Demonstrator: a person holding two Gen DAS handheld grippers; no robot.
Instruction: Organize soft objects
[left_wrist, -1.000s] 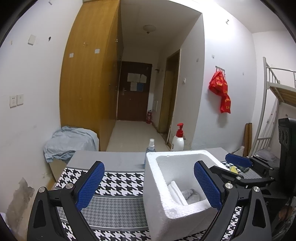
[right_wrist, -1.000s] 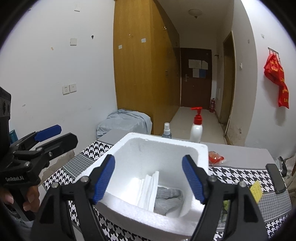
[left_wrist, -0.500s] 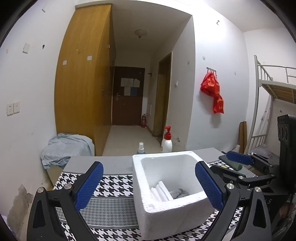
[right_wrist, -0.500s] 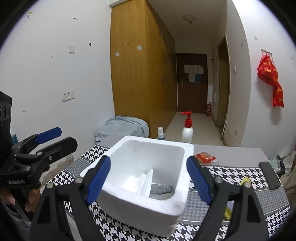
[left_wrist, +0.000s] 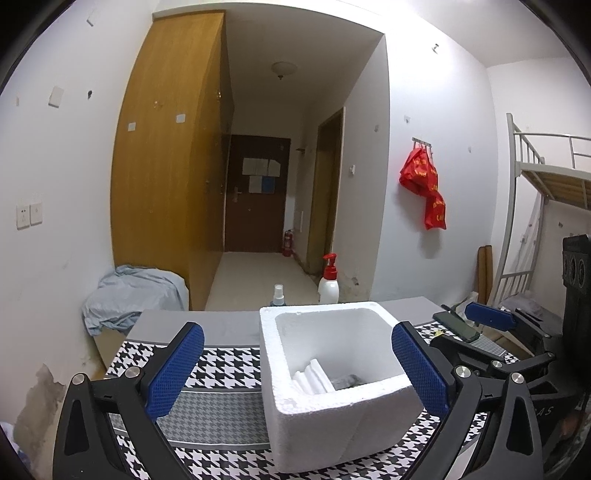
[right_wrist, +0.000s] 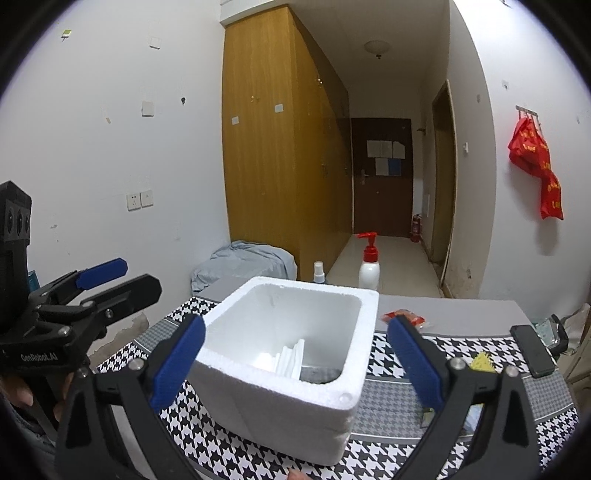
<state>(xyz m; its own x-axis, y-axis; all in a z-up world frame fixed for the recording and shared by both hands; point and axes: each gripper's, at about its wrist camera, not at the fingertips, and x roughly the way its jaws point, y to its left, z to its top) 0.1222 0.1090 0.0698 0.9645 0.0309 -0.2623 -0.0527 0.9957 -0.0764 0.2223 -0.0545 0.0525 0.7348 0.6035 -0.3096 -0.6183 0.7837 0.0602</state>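
- Right gripper (right_wrist: 295, 363): its jaws have just been opening and now stand wide, gripping nothing.
- Left gripper (left_wrist: 295, 373): jaws wide apart, empty.
- White foam box (right_wrist: 280, 402) on the houndstooth cloth (right_wrist: 399, 406) holds folded white cloths (right_wrist: 290, 360) and a grey one (right_wrist: 319, 374).

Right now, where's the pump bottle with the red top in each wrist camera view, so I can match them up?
Left wrist: the pump bottle stands upper centre, behind the foam box's back rim.
Right wrist: the pump bottle stands right of centre, behind the foam box's far right corner.
Shared landmark: the small spray bottle, just left of it in both.
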